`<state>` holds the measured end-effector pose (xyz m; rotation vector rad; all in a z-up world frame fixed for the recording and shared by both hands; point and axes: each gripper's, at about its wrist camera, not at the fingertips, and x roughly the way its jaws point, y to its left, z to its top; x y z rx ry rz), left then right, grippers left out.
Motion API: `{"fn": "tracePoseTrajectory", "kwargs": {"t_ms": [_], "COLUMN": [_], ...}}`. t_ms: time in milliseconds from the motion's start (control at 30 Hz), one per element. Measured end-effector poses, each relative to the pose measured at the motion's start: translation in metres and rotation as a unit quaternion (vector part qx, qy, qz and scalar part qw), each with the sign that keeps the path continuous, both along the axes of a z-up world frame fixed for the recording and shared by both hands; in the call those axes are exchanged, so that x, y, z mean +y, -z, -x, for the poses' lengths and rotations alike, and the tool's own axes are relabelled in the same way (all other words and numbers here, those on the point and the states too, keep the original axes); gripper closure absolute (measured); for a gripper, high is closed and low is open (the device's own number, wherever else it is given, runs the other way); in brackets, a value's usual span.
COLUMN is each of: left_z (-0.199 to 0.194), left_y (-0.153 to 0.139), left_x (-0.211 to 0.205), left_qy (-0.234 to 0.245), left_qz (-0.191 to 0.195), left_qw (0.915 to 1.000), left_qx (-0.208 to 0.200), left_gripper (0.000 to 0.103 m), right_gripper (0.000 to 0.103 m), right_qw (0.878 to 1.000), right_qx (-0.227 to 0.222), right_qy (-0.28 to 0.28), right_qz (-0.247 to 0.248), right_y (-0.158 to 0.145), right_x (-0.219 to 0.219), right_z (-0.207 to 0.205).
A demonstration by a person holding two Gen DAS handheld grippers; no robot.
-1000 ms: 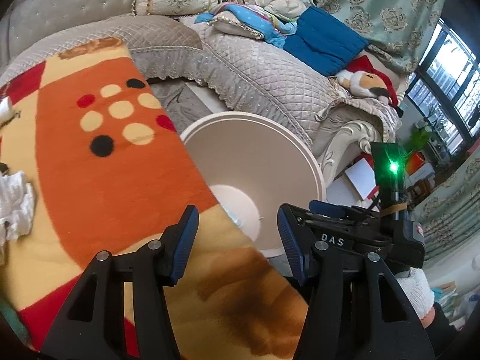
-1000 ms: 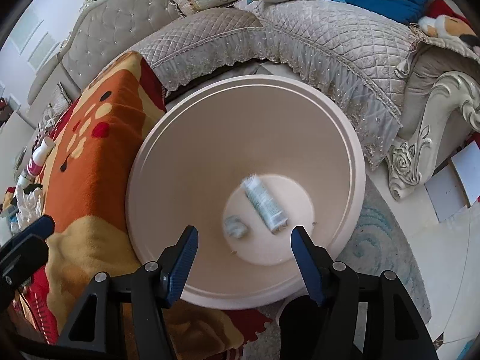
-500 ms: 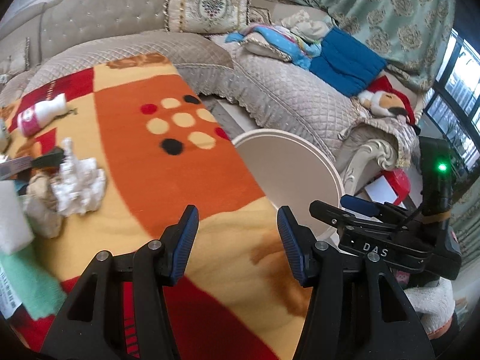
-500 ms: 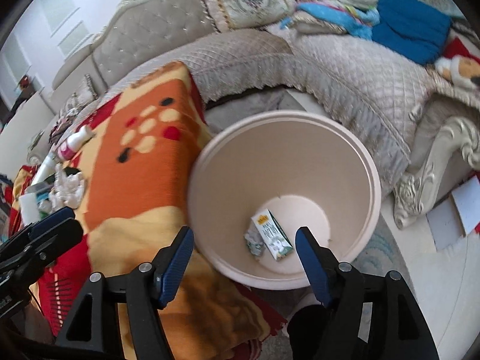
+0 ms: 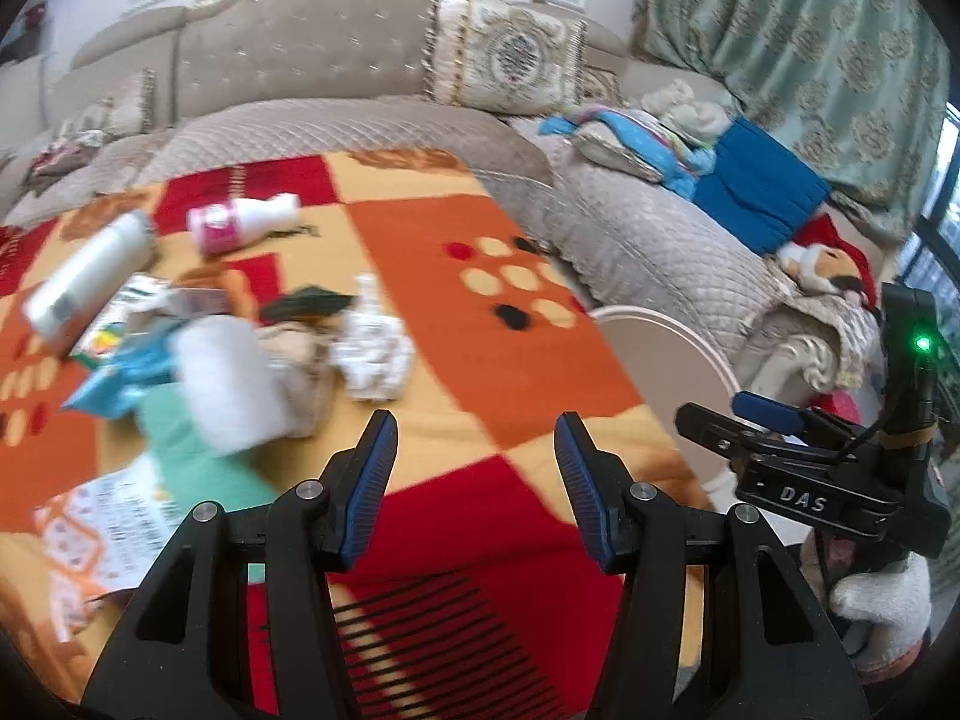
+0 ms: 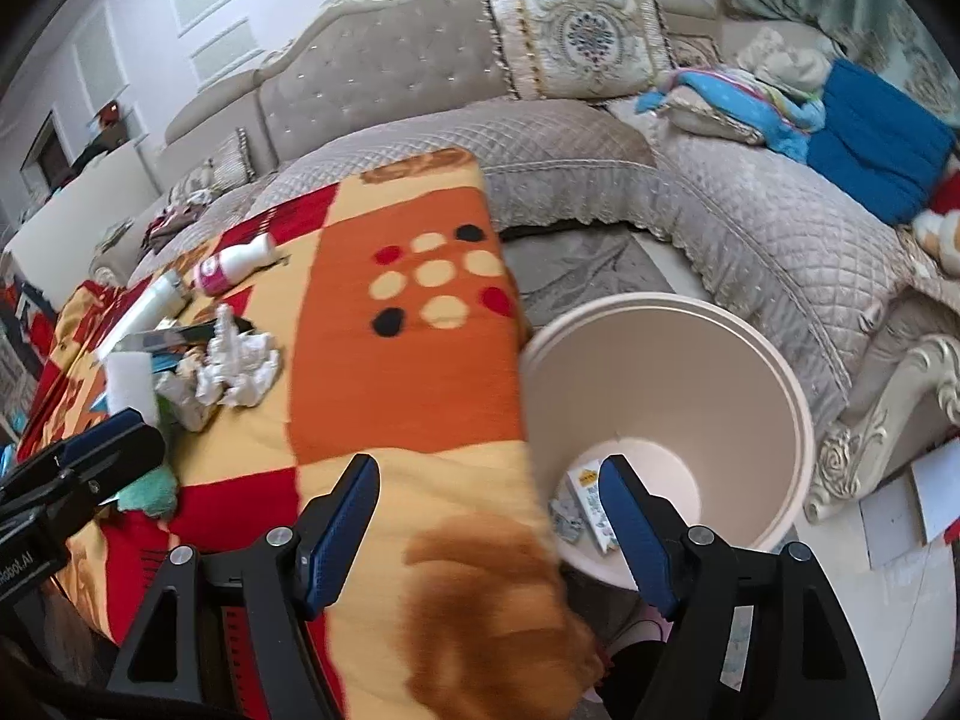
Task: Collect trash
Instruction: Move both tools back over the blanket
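Observation:
My left gripper (image 5: 477, 468) is open and empty over the patterned blanket (image 5: 516, 360). Ahead of it lies a litter pile: a crumpled white tissue (image 5: 372, 348), a white roll (image 5: 228, 384), a blue wrapper (image 5: 120, 372) and a pink-and-white bottle (image 5: 240, 219). My right gripper (image 6: 489, 510) hangs over the blanket's edge beside the cream bin (image 6: 774, 396), its jaws opening with nothing between them. A small carton (image 6: 591, 498) and a crumpled wrapper (image 6: 567, 519) lie at the bin's bottom. The tissue (image 6: 240, 369) and the bottle (image 6: 237, 261) also show in the right wrist view.
A white tube (image 5: 84, 282), a green cloth (image 5: 192, 456) and a printed leaflet (image 5: 108, 516) lie left of the pile. A quilted sofa (image 6: 750, 228) with cushions wraps behind the blanket and bin. A gloved hand (image 5: 882, 600) holds the right gripper (image 5: 729, 417). Papers (image 6: 900, 510) lie on the floor.
Both grippers have risen and swung left, away from the bin and toward the litter on the blanket. The right jaws have spread wider. The carton now rests in the bin.

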<state>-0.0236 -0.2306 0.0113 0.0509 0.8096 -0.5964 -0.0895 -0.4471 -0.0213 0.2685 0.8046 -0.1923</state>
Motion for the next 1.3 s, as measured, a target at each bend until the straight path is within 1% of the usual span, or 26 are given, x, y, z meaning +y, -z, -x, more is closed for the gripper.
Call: {"fn": "tracePoseTrajectory", "kwargs": {"t_ms": [167,267,533,767,833,867,1100,1300], "left_z": [-0.001,-0.002,-0.003,-0.006,-0.007,-0.008,-0.013,-0.021], "left_y": [-0.004,-0.005,-0.003,-0.003,-0.003,-0.003,-0.002,0.002], "left_x": [0.036,0.058,0.088,0.101,0.104,0.105,0.108,0.103], "left_qy": [-0.038,-0.056,-0.089,-0.099,-0.101,-0.102,-0.1,-0.093], "left_qz": [-0.006,-0.007,-0.007,0.003,0.008,0.011,0.027,0.031], "left_qw": [0.9991,0.9981,0.9957,0.9948,0.9946,0.9945,0.9946,0.9952], "left_qx": [-0.02,-0.025,-0.028,-0.024,-0.021,-0.02,-0.006,0.007], "left_gripper": [0.05,0.05,0.05,0.049,0.043,0.042,0.037,0.037], "right_gripper": [0.029,0.028,0.026,0.026,0.026,0.026,0.024,0.024], "right_qw": [1.0,0.999,0.998,0.996,0.996,0.995,0.995,0.994], "right_qx": [-0.005,-0.008,-0.014,-0.007,-0.004,-0.002,0.005,0.008], "right_qy": [-0.022,-0.036,-0.066,-0.089,-0.093,-0.095,-0.103,-0.109], "right_qz": [0.003,0.004,0.009,0.015,0.016,0.016,0.014,0.005], "right_y": [-0.005,-0.008,-0.013,-0.009,-0.007,-0.006,-0.001,0.003], "right_x": [0.024,0.039,0.071,0.093,0.096,0.098,0.103,0.102], "right_z": [-0.007,-0.011,-0.022,-0.033,-0.036,-0.037,-0.046,-0.063]}}
